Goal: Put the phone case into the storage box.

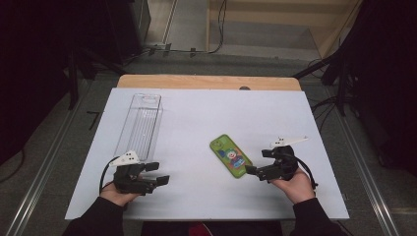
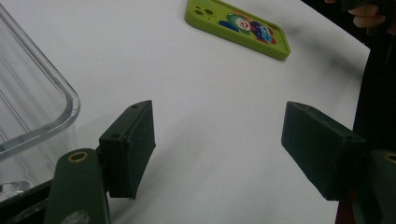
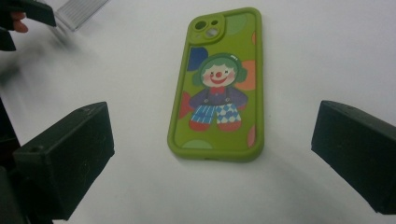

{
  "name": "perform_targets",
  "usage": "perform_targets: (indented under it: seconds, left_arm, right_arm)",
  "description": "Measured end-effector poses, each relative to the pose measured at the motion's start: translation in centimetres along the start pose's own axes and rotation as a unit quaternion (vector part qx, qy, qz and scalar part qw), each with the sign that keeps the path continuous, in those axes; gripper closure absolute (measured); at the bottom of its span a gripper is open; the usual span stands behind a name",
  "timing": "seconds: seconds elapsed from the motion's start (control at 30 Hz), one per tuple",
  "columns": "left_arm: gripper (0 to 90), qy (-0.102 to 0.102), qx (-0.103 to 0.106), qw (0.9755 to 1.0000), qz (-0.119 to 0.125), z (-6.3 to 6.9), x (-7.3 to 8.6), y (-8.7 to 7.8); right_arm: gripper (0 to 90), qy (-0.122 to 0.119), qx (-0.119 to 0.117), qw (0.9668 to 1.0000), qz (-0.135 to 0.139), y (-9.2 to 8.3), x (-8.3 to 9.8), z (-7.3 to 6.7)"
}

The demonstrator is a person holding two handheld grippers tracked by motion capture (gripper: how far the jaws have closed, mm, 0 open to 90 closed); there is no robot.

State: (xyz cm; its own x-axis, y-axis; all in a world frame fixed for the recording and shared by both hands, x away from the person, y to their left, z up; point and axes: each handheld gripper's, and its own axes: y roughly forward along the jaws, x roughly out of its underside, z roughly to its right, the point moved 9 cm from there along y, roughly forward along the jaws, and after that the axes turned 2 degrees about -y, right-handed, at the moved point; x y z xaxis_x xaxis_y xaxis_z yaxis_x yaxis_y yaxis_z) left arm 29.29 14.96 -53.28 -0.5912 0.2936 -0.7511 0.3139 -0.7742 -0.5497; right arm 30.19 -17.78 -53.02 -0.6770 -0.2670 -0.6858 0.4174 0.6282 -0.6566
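Note:
A green phone case (image 1: pixel 230 156) with a clown picture lies face up, right of the middle of the white board (image 1: pixel 196 113). My right gripper (image 1: pixel 258 162) is open just to the right of the case, its jaws pointing at it without touching. In the right gripper view the case (image 3: pixel 218 86) lies ahead of the wide-open right gripper (image 3: pixel 212 154). My left gripper (image 1: pixel 158 173) rests open near the front left, by the near end of a clear plastic box (image 1: pixel 140 125). In the left gripper view the left gripper (image 2: pixel 219 149) holds nothing, with the box (image 2: pixel 28 107) at left and the case (image 2: pixel 238 25) far ahead.
The board lies on a wooden table (image 1: pixel 206 81) whose far edge shows behind it. Bare board separates the two grippers. Cables and dark stands (image 1: pixel 339 73) stand on the floor around the table. The other hand (image 2: pixel 369 14) shows at the upper right of the left gripper view.

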Motion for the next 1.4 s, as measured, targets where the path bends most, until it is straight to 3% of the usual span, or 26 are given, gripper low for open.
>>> perform_targets:
  seconds: [0.57, 1.4]
  left_arm:
    - [26.4, -0.001, 0.001, 1.0, -0.001, 0.0, 0.0, 0.1]
    - [26.4, -0.002, 0.003, 1.0, -0.003, 0.0, 0.0, 0.1]
  right_arm:
    - [0.0, -0.004, 0.016, 0.9999, 0.002, 1.4, -2.4, 0.3]
    - [0.0, -0.022, 0.027, 0.9993, -0.012, 4.4, -5.3, -0.7]
